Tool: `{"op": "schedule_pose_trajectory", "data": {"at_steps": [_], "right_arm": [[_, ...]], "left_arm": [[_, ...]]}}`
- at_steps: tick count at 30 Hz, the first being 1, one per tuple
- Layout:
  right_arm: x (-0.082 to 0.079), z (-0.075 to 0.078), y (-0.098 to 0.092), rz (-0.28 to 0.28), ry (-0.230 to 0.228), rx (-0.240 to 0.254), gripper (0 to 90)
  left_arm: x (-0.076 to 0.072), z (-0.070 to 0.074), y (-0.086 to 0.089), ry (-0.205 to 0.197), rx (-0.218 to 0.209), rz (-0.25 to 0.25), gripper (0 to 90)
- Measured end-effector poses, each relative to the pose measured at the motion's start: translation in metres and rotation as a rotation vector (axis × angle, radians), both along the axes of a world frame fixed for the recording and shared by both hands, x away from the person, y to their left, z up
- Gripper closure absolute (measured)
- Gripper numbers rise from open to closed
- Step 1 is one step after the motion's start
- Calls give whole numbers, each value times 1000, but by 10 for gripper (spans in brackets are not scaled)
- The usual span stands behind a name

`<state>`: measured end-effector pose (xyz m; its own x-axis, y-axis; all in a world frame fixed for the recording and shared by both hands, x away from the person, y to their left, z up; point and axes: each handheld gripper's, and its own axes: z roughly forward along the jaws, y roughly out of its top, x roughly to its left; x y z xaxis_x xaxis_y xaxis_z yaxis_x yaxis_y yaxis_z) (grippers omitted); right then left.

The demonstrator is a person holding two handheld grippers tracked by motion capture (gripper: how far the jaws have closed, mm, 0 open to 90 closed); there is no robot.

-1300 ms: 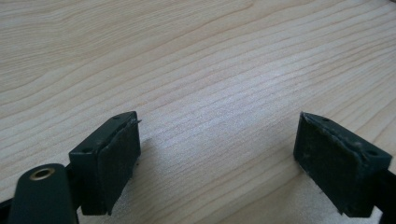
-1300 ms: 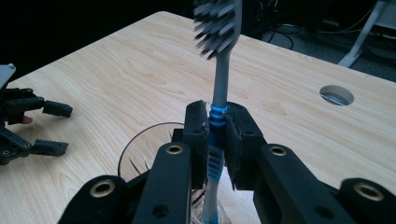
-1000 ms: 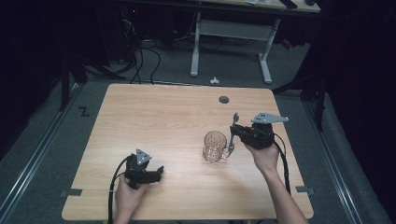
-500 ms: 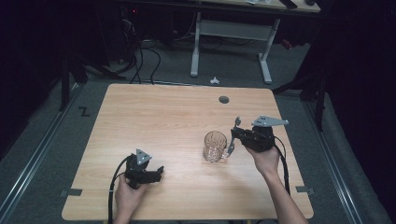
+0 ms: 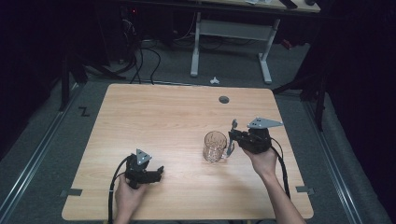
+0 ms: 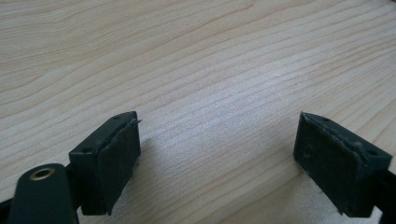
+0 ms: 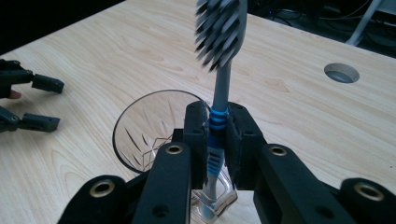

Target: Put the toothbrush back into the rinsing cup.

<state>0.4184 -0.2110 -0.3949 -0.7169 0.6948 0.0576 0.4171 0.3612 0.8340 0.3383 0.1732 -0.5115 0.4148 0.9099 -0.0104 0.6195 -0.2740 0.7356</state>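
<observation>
Right gripper [image 7: 217, 140] clamps toothbrush [image 7: 218, 60] upright at glass mug's [image 5: 215, 146] handle side, centre-right of table [image 5: 154, 116] | left gripper [image 5: 152, 175] gaping, lower left | right gripper view reveals grey bristles, blue-banded handle.

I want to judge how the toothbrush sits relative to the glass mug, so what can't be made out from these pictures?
- Toothbrush, right gripper view: its lower handle is hidden behind the right gripper clamped on it, so where its tip ends is unclear.
- Glass mug, right gripper view: the near rim is hidden by the gripper body.
- High view: the toothbrush is too small to show whether it touches the mug.
- Left gripper, left gripper view: the jaw bases are cut off by the bottom edge.
</observation>
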Motion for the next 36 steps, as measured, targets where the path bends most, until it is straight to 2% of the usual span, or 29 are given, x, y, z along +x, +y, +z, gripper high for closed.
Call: {"op": "schedule_pose_trajectory", "data": {"at_steps": [15, 26, 33, 36], "right_arm": [[1, -13, -1, -4, 31, -10, 798], [2, -16, 2, 5, 46, -21, 791], [1, -15, 2, -12, 42, -22, 632], [0, -14, 1, -18, 38, -25, 604]], "left_arm": [[0, 0, 0, 0, 0, 0, 151], [0, 0, 0, 1, -2, 1, 151], [0, 0, 0, 1, -2, 1, 151], [0, 0, 0, 1, -2, 1, 151]]}}
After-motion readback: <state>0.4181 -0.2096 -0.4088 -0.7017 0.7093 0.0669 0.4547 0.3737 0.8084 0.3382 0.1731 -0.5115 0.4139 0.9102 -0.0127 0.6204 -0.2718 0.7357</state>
